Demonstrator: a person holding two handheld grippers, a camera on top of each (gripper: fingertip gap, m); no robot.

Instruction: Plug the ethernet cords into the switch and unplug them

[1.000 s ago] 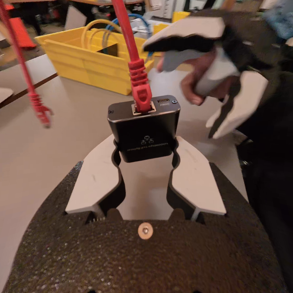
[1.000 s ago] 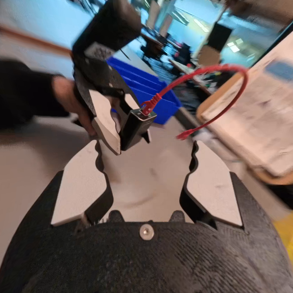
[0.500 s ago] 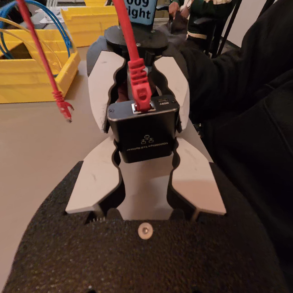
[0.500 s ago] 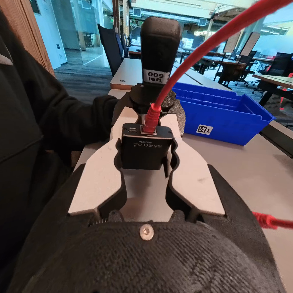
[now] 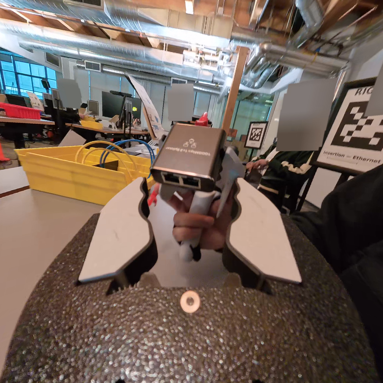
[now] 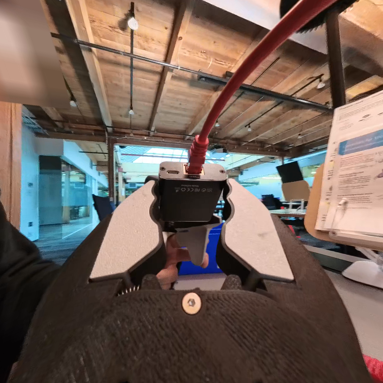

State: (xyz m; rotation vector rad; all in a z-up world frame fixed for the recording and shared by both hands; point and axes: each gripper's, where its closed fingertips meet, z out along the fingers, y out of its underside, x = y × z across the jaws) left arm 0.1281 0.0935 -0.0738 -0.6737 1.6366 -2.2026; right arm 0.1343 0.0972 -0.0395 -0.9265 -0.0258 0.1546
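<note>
Switch [image 6: 189, 199], a small rigid black metal box, sits clamped in your right gripper [image 6: 189, 204]; left gripper [image 5: 191, 199] gapes empty. Pinch the stiff red cord's [image 6: 226, 97] boot.

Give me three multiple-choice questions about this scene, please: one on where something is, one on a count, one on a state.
1. What grips the black metal switch box?
A. the right tongs
B. a yellow bin
C. the table

2. How many empty sockets show on the box's near face in the left wrist view?
A. one
B. two
C. four

3. The red round ethernet cord is:
A. lying loose
B. plugged into the box
C. knotted

Key: 1 A, the tongs clamp both its sides. 2 B, two sockets sit side by side, nothing in them. 3 B, its plug sits in the socket on the box's far end.
</note>
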